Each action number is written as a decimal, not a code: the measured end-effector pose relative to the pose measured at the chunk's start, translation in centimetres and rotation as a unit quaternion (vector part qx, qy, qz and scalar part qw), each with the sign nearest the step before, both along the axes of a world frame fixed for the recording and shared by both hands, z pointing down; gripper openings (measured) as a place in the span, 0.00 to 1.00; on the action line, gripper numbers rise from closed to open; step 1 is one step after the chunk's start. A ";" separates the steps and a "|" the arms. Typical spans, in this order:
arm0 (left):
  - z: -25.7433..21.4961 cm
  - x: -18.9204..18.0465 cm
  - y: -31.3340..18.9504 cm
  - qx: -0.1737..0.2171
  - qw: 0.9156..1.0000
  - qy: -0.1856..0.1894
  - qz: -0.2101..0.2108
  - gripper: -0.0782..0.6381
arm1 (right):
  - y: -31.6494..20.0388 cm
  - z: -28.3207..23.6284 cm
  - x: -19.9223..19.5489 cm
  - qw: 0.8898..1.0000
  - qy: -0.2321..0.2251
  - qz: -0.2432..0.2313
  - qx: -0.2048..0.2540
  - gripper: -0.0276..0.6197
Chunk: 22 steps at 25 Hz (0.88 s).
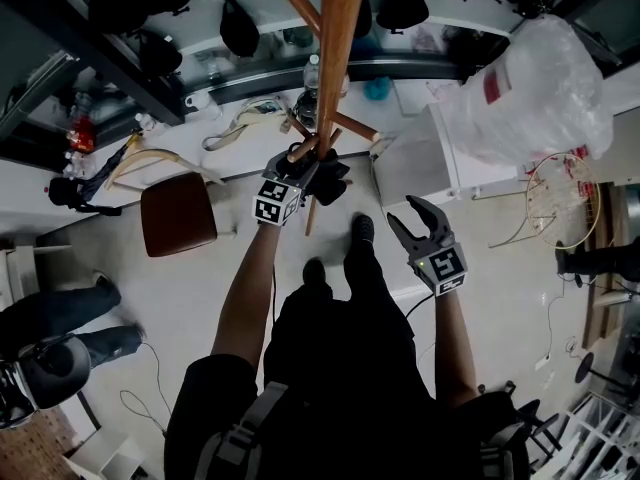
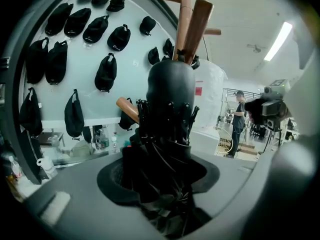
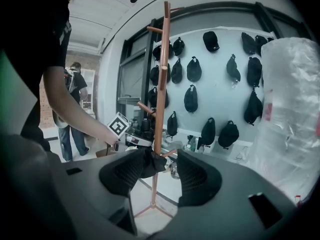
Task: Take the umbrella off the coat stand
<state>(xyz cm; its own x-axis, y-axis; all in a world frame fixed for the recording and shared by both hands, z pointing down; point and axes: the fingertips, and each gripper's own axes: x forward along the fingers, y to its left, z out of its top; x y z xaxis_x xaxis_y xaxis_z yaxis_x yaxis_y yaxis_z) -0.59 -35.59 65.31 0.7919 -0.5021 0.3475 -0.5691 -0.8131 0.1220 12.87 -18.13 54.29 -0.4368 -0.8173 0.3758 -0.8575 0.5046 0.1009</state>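
Black folded cloth and ribs of the umbrella [image 2: 167,139] fill your left gripper view, jaws closed partway round it. The head view shows only a dark bundle at your left gripper [image 1: 305,171], just beside the wooden coat stand [image 1: 335,58]. Your right gripper [image 1: 422,226] hangs apart, jaws wide and empty.

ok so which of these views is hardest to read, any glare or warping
Left gripper view: the black umbrella sits so close that it's a dark mass with little detail, and the ceiling light blows out. Right gripper view: fisheye bows the wall, yet the coat stand is sharp. Head view: even light, the plastic bag is the brightest patch.
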 end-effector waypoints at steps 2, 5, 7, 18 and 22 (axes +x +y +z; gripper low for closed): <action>-0.5 0.1 0.1 0.007 1.000 -0.005 0.005 0.40 | 0.1 -0.2 0.0 1.000 0.000 0.002 0.003 0.37; -1.2 0.1 0.2 0.015 1.000 -0.008 0.010 0.40 | 0.1 -0.6 0.1 1.000 0.001 0.004 0.008 0.37; -1.6 0.1 0.3 0.019 1.000 -0.007 0.011 0.40 | 0.2 -0.8 0.2 1.000 -0.001 0.007 0.011 0.37; -3.3 -0.6 1.6 0.036 0.999 -0.022 0.033 0.40 | 1.1 -1.1 -0.4 1.000 0.002 0.015 0.021 0.37; -4.0 -1.1 2.0 0.040 0.998 -0.018 0.033 0.40 | 1.6 -1.3 -0.7 0.999 0.003 0.018 0.027 0.37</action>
<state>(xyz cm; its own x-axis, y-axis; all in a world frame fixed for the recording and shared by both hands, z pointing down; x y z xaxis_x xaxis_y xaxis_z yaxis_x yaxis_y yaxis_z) -1.72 -33.63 61.33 0.8117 -0.4763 0.3379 -0.5166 -0.8555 0.0350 12.16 -16.49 52.99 -0.4042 -0.8521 0.3325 -0.8745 0.4665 0.1326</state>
